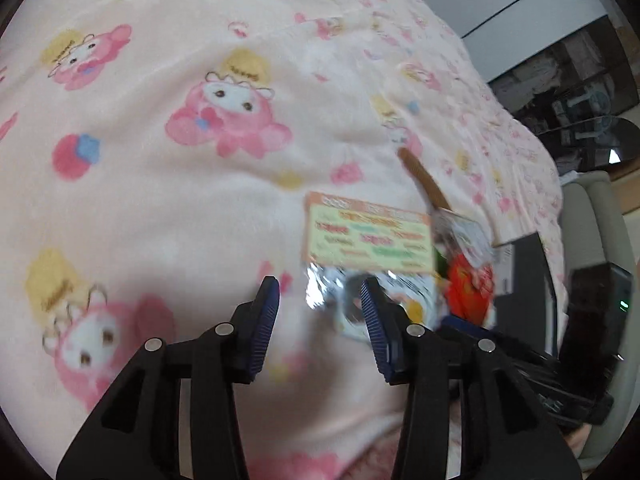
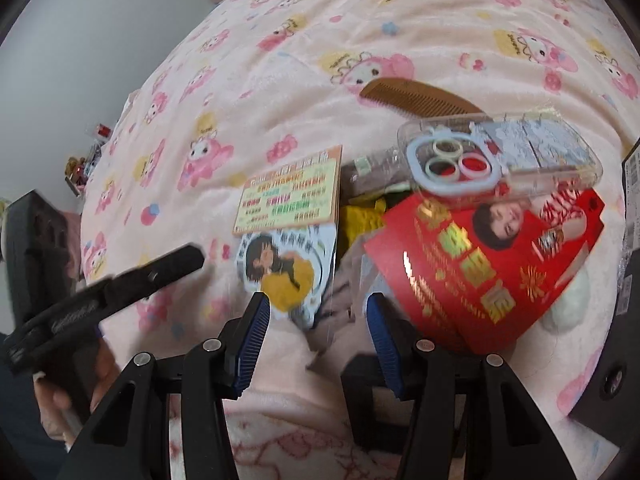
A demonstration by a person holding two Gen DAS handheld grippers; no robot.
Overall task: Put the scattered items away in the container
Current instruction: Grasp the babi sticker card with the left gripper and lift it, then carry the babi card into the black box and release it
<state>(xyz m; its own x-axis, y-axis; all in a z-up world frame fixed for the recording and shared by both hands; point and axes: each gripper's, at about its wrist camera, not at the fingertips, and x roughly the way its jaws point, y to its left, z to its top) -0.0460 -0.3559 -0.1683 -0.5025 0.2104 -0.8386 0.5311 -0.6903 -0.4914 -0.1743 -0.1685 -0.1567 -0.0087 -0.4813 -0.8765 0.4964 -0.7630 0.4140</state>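
1. Nothing looks tidied yet: the comb (image 2: 420, 100), phone case (image 2: 504, 156), red packet (image 2: 484, 256) and card pack (image 2: 288, 216) lie clustered on the bed (image 2: 280, 60); a dark container edge (image 2: 632, 240) shows far right.
2. Left tool (image 1: 320, 316) and right tool (image 2: 316, 332) both stand apart, empty, near the card pack.
3. Open blanket lies left; the right is crowded.

comb (image 2: 420, 100) behind phone case (image 2: 504, 156), card (image 2: 290, 196) left.
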